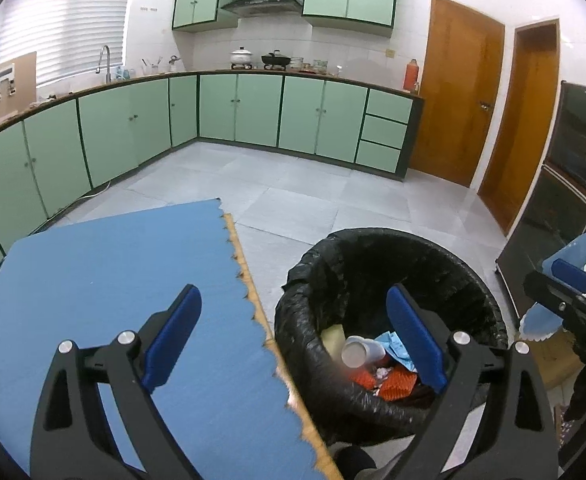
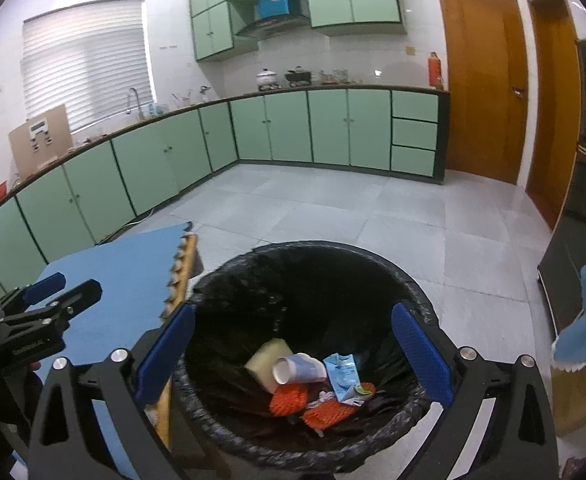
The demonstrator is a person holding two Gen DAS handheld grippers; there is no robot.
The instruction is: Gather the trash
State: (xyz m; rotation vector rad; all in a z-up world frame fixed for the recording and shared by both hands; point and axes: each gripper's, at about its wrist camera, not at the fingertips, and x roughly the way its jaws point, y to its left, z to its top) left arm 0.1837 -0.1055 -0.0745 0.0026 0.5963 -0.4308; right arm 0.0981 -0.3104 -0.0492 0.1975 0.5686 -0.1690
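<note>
Looks mostly done: the black-bagged round trash bin on the floor beside the blue foam-topped desk already holds a white paper cup, orange mesh and wrappers. Left tool and right tool both hang spread apart, holding nothing.

Glossy black plastic bin liner
</note>
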